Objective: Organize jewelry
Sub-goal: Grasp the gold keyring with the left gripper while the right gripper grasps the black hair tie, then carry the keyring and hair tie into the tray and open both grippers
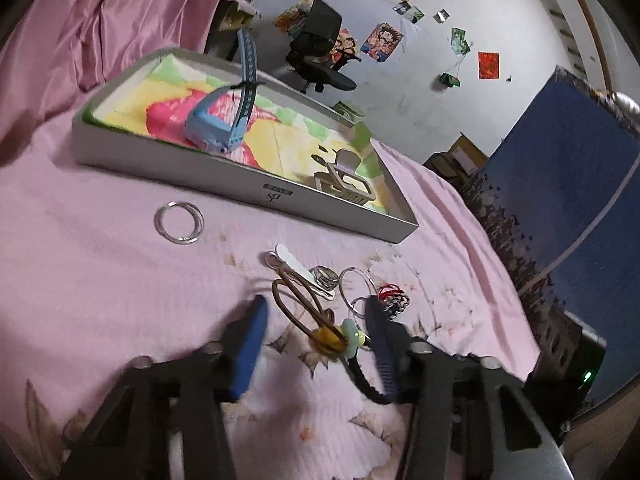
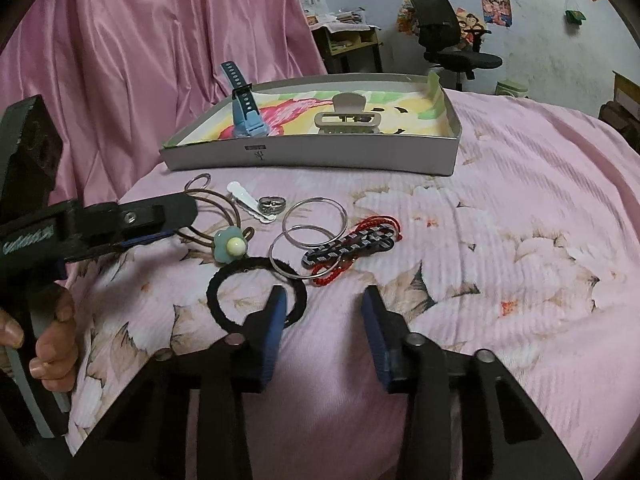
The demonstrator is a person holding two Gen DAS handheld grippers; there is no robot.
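Low in the left wrist view, the brown hair tie with its flower bead (image 1: 320,320) lies on the pink bed (image 1: 120,280) between the apart blue pads of the left tool (image 1: 316,332). Best close on the bead, lift clear of the rings (image 1: 354,288), then carry it to the box (image 1: 240,184). Bottom centre of its own view, the right tool (image 2: 324,320) is apart over the black hair band (image 2: 224,280), holding nothing.

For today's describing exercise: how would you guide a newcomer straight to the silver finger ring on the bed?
Start at the grey tray on the pink bedspread. In the jewelry before its front wall, beside the white hair clip, lies the silver ring. It is a small thick band, unlike the large thin wire hoops nearby.
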